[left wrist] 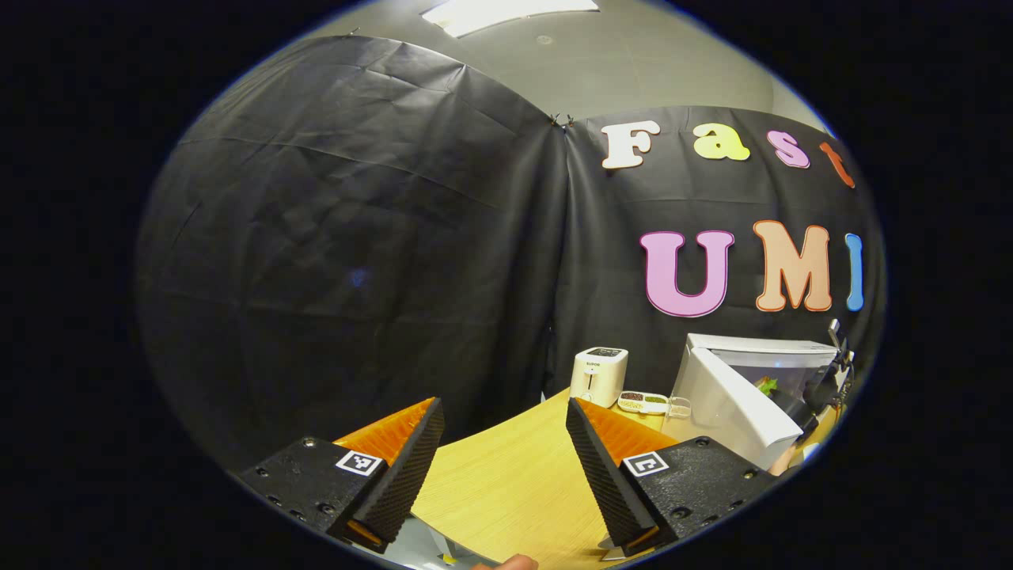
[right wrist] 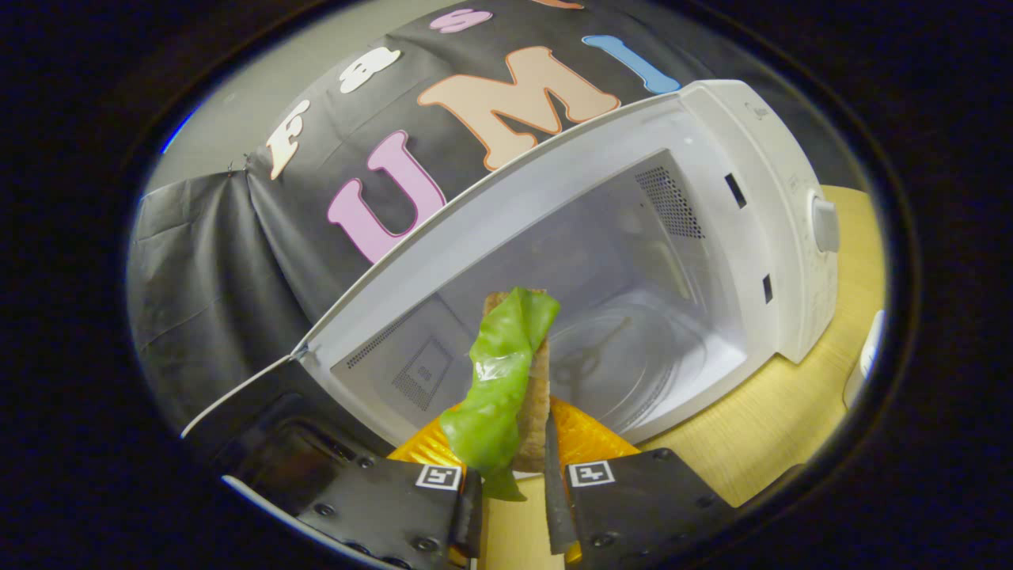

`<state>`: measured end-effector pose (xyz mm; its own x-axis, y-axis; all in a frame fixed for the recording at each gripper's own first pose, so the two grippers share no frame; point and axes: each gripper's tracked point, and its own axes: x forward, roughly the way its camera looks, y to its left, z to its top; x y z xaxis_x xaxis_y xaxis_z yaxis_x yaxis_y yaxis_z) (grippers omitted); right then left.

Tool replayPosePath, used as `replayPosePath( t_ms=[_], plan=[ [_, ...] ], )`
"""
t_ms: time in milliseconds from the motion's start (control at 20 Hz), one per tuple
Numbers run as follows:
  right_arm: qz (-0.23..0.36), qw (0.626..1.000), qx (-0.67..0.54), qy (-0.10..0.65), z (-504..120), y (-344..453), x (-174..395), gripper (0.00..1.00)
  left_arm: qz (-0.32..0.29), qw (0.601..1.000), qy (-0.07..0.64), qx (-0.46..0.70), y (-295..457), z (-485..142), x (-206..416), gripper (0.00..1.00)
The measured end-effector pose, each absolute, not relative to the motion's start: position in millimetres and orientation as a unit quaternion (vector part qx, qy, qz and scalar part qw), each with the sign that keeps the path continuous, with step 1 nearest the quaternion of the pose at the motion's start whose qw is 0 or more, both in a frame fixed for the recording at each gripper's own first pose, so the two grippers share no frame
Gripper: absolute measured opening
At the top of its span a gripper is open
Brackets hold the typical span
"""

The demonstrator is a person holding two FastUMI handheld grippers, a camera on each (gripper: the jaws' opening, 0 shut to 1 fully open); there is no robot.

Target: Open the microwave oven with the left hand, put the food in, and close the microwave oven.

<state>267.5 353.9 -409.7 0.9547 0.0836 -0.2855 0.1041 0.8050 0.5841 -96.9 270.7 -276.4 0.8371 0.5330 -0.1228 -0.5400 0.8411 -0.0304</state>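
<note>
Food (right wrist: 506, 380) clamped upright in right gripper (right wrist: 513, 483), held just before open microwave (right wrist: 760, 198) cavity, ready for insertion. Door (left wrist: 732, 404) swung wide. Left gripper (left wrist: 502, 459) held spread, empty, well apart over table (left wrist: 514, 491), kept clear of loading path.

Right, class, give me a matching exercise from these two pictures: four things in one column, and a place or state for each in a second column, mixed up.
Column one:
1. left gripper
2. food
3. microwave door
4. small white appliance

Column two:
A. swung open
B. standing at the back of the table by the booth wall
C. open, nothing between its fingers
D. pinched between the right gripper's fingers, in front of the microwave cavity

Pairs: 1-C, 2-D, 3-A, 4-B
</note>
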Motion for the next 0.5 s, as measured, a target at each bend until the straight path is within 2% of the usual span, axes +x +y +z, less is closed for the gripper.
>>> replayPosePath(
  t_ms=[50,150,200,250,300,350,400,450,500],
  plan=[
    [-0.014,0.945,0.293,0.145,-411.5,347.7,273.5,0.27,0.278,0.958,0.058,-0.033,270.1,-278.7,-94.9,0.91],
    [-0.014,0.948,0.284,0.14,-412.9,347.3,283.4,0.27,0.274,0.959,0.062,-0.037,268.4,-280.7,-92.3,0.95],
    [-0.016,0.948,0.284,0.142,-415.9,342.5,290.2,0.35,0.275,0.959,0.064,-0.038,269.1,-281.7,-92.6,0.95],
    [-0.02,0.947,0.284,0.146,-420.5,338.1,294.4,0.35,0.276,0.958,0.065,-0.037,269.4,-283.9,-92.6,0.95],
    [-0.022,0.946,0.287,0.148,-424.2,334.1,298.9,0.41,0.276,0.958,0.065,-0.037,269.2,-284.1,-92.7,0.91],
    [-0.024,0.944,0.292,0.151,-427.6,330.2,302.2,0.34,0.276,0.958,0.063,-0.037,269.7,-282.6,-93.2,0.95],
    [-0.025,0.942,0.297,0.156,-430.4,327.0,304.9,0.41,0.278,0.958,0.062,-0.036,269.3,-280.9,-94.1,0.95],
    [-0.027,0.94,0.3,0.16,-432.8,323.6,308.0,0.41,0.278,0.958,0.06,-0.036,269.4,-280.0,-95.1,0.95],
    [-0.035,0.942,0.292,0.163,-436.3,318.6,310.7,0.34,0.277,0.958,0.058,-0.036,268.3,-278.3,-95.0,0.95]
  ],
)
